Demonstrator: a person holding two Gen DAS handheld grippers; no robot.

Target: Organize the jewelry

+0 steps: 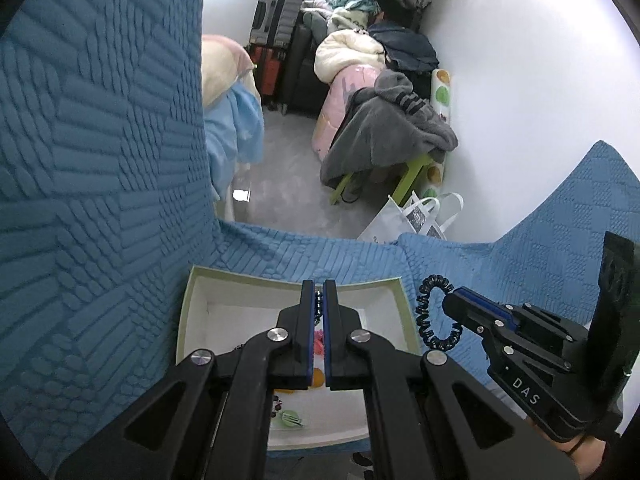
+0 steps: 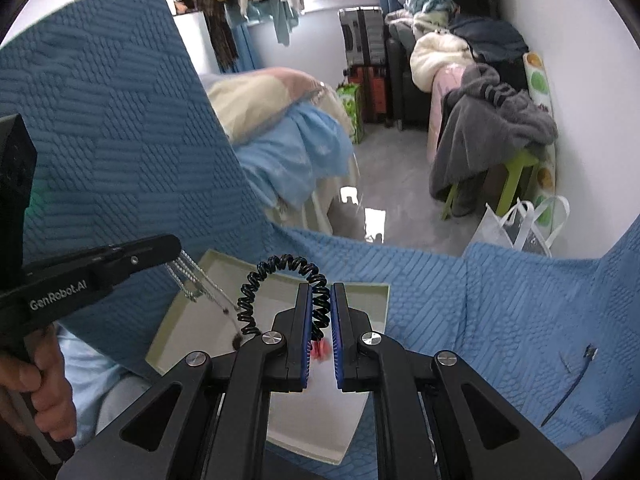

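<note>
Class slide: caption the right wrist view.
Right gripper holds a black coil band above the white box; left gripper dangles a chain.

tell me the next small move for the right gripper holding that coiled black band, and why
Probably shift the right gripper over the open white box and lower it before letting go. It is shut on the coiled black band, which in the left wrist view hangs beside the box, over the blue cover.
</note>
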